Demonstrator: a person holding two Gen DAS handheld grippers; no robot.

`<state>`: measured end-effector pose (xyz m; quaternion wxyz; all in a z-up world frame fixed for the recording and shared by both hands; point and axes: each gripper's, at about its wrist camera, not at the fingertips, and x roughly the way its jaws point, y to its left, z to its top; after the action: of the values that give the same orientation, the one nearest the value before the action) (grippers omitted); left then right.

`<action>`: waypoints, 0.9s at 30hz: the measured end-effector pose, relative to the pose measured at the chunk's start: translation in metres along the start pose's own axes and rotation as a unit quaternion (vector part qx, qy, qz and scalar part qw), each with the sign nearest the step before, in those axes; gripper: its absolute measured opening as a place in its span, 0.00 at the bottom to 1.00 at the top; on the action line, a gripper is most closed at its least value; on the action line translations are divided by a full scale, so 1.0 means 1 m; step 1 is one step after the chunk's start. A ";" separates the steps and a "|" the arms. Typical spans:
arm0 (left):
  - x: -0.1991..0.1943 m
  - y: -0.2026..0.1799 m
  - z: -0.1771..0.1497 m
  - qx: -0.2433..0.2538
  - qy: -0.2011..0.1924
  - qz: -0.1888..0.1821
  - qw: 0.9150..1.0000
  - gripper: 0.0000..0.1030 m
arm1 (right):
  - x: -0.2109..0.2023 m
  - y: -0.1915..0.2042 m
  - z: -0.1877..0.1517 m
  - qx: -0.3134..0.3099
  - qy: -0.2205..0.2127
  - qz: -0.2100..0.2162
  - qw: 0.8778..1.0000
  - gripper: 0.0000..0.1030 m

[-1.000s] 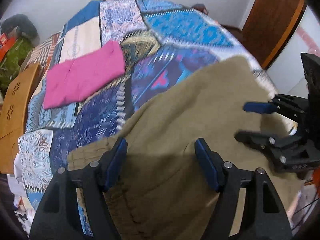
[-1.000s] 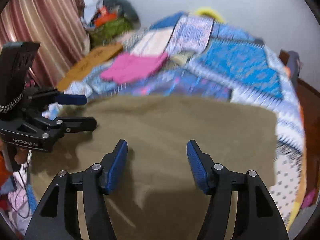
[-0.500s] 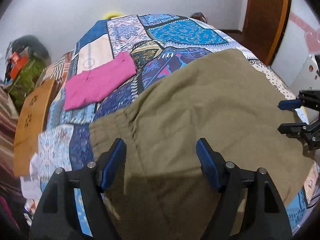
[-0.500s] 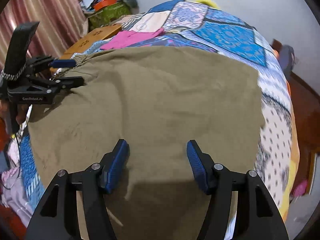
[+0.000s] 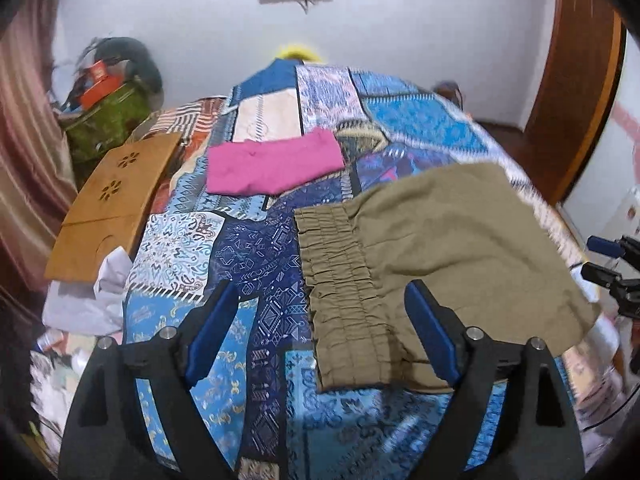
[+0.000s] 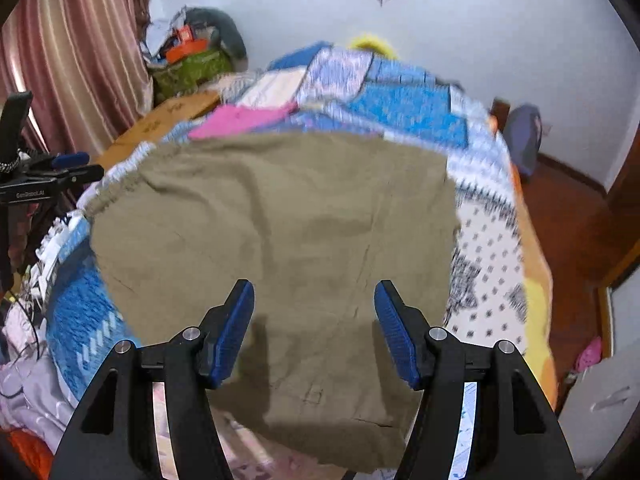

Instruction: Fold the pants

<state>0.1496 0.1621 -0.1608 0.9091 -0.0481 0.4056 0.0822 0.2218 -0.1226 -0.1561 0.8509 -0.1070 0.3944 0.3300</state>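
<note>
- The left gripper [image 5: 320,328] hangs over the bed [image 5: 256,304], jaws opening, nothing gripped; the waistband sits below the gap, untouched.
- The right gripper [image 6: 314,328] hovers with its jaws apart, empty.
- The olive pants [image 5: 440,248] lie folded near the bed's front right corner, apparently released to settle.
- The elastic waistband [image 5: 340,280] faces the bed's left edge; the long axis runs left-right.
- 1 pink garment [image 5: 276,168] lies well apart.

Right view: far quilt [image 6: 400,100] and pink cloth [image 6: 244,118] blurred; pants [image 6: 280,220] near edge hidden behind right gripper [image 6: 314,328]. Left gripper [image 6: 60,170] cut off by left border. Left view: right gripper [image 5: 612,264] cut off at right border; pants' [image 5: 440,248] near corner hidden behind finger [image 5: 432,332].
</note>
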 end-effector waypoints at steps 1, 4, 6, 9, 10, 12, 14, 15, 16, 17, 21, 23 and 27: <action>-0.004 0.001 -0.002 -0.009 -0.002 -0.010 1.000 0.88 | -0.005 0.005 0.004 -0.005 -0.012 0.000 1.000 0.58; -0.008 -0.001 -0.012 -0.040 0.005 -0.049 0.998 0.88 | -0.012 0.019 0.009 -0.018 -0.040 0.001 0.999 0.62; -0.007 -0.004 -0.021 -0.062 0.013 -0.073 0.995 0.88 | -0.010 0.027 0.010 -0.023 -0.050 -0.002 0.998 0.63; 0.002 -0.010 -0.036 -0.086 0.041 -0.108 0.990 0.88 | -0.003 0.041 0.006 -0.020 -0.055 0.005 0.998 0.63; 0.004 -0.012 -0.042 -0.090 0.048 -0.112 0.989 0.88 | 0.002 0.045 0.004 -0.019 -0.052 0.014 0.998 0.63; 0.008 -0.014 -0.051 -0.095 0.059 -0.116 0.987 0.88 | 0.014 0.051 0.000 -0.018 -0.039 0.019 0.999 0.63; 0.015 -0.013 -0.060 -0.112 0.078 -0.130 0.982 0.88 | 0.025 0.053 -0.003 -0.020 -0.026 0.016 0.999 0.63; 0.019 -0.011 -0.064 -0.126 0.091 -0.142 0.977 0.88 | 0.027 0.054 -0.005 -0.022 -0.020 0.013 0.999 0.63; 0.025 -0.009 -0.067 -0.143 0.107 -0.157 0.971 0.88 | 0.032 0.055 -0.006 -0.025 -0.012 0.006 1.000 0.63; 0.029 -0.009 -0.069 -0.153 0.109 -0.162 0.969 0.88 | 0.035 0.056 -0.008 -0.027 -0.009 0.005 1.000 0.63; 0.035 -0.014 -0.065 -0.164 0.102 -0.168 0.967 0.92 | 0.043 0.057 -0.016 -0.027 0.008 0.013 1.000 0.63; 0.042 -0.017 -0.060 -0.173 0.100 -0.182 0.963 0.94 | 0.050 0.055 -0.020 -0.023 0.018 0.018 0.999 0.63; 0.054 -0.016 -0.052 -0.190 0.096 -0.188 0.959 0.98 | 0.051 0.053 -0.024 -0.011 0.016 0.031 0.999 0.63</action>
<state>0.1503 0.1446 -0.2351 0.8392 -0.3026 0.4515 -0.0193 0.1971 -0.0687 -0.2060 0.8326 -0.1100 0.4075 0.3585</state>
